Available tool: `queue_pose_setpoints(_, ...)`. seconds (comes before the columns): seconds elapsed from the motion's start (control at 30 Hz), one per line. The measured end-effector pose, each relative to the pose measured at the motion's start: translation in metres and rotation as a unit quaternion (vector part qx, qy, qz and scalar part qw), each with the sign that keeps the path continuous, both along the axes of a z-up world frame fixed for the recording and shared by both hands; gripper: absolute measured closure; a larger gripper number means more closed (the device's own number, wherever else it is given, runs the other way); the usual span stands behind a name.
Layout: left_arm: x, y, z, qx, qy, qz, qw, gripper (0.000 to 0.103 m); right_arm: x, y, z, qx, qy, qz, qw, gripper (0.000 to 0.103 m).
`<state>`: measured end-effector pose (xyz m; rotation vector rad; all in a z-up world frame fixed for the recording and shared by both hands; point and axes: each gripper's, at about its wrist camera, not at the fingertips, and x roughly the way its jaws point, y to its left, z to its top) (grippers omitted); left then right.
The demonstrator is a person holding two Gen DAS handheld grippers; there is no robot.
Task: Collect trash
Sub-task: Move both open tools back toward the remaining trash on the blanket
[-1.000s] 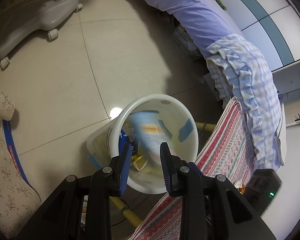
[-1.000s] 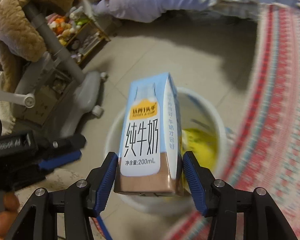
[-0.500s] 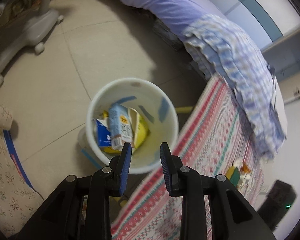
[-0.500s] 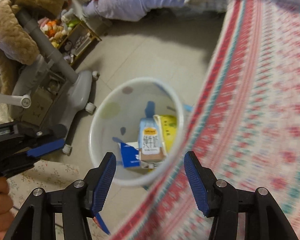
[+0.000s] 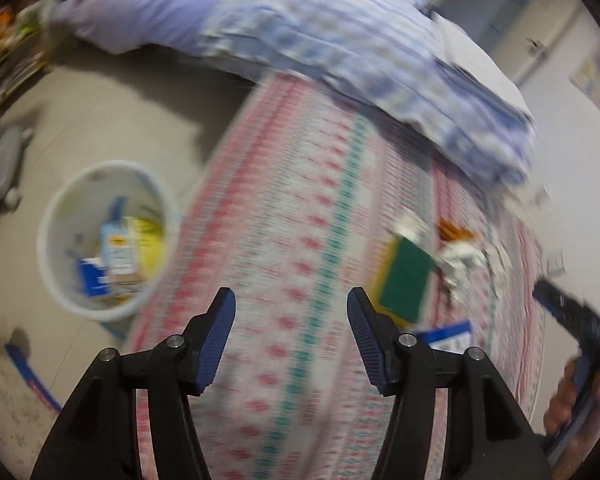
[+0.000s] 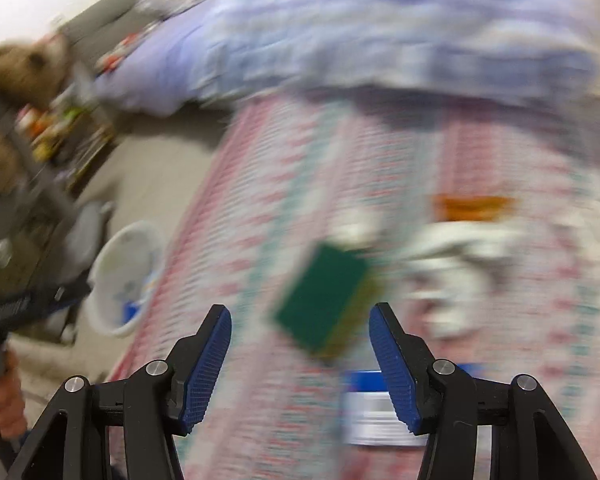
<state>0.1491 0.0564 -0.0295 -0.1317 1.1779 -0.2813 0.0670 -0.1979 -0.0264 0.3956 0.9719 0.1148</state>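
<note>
Your left claw (image 5: 291, 312) is hanging empty over patterned surface (image 5: 300, 240), jaws just having spread apart, nothing between them. Your right claw (image 6: 300, 330) is also standing wide, empty. Beyond right claw, green-and-yellow sponge (image 6: 326, 298) is lying mid-surface, blue-and-white packet (image 6: 374, 408) nearer you, crumpled white scraps (image 6: 456, 256) past it. White bin (image 5: 104, 236) is standing on floor off surface's left edge, milk carton (image 5: 118, 246) lying inside.
</note>
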Motion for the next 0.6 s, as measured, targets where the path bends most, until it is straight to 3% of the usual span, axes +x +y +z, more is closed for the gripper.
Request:
queue_pose_setpoints(0.17, 0.0, -0.057, -0.018, 0.004, 0.022, -0.04, 0.9989, 0.04, -0.022, -0.106, -0.014, 0.016, 0.011, -0.114, 0.993, 0.036)
queue_pose_setpoints(0.3, 0.006, -0.098, -0.033, 0.016, 0.034, -0.073, 0.9967, 0.038, -0.03, -0.166, -0.042, 0.048, 0.057, -0.184, 0.98, 0.036)
queue_pose_setpoints(0.4, 0.011, -0.122, -0.046, 0.037, 0.034, -0.084, 0.9952, 0.034, -0.022, -0.185, -0.046, 0.001, 0.075, -0.2, 0.977, 0.036)
queue_pose_setpoints(0.53, 0.016, -0.144, -0.067, 0.063, 0.047, -0.096, 0.9923, 0.033, -0.01, -0.2, -0.054, -0.006, 0.088, -0.199, 0.976, 0.036)
queue_pose_setpoints(0.6, 0.016, -0.151, -0.076, 0.089, 0.039, -0.098, 0.9904, 0.023, -0.003, -0.201, -0.06, -0.014, 0.1, -0.193, 0.976, 0.036)
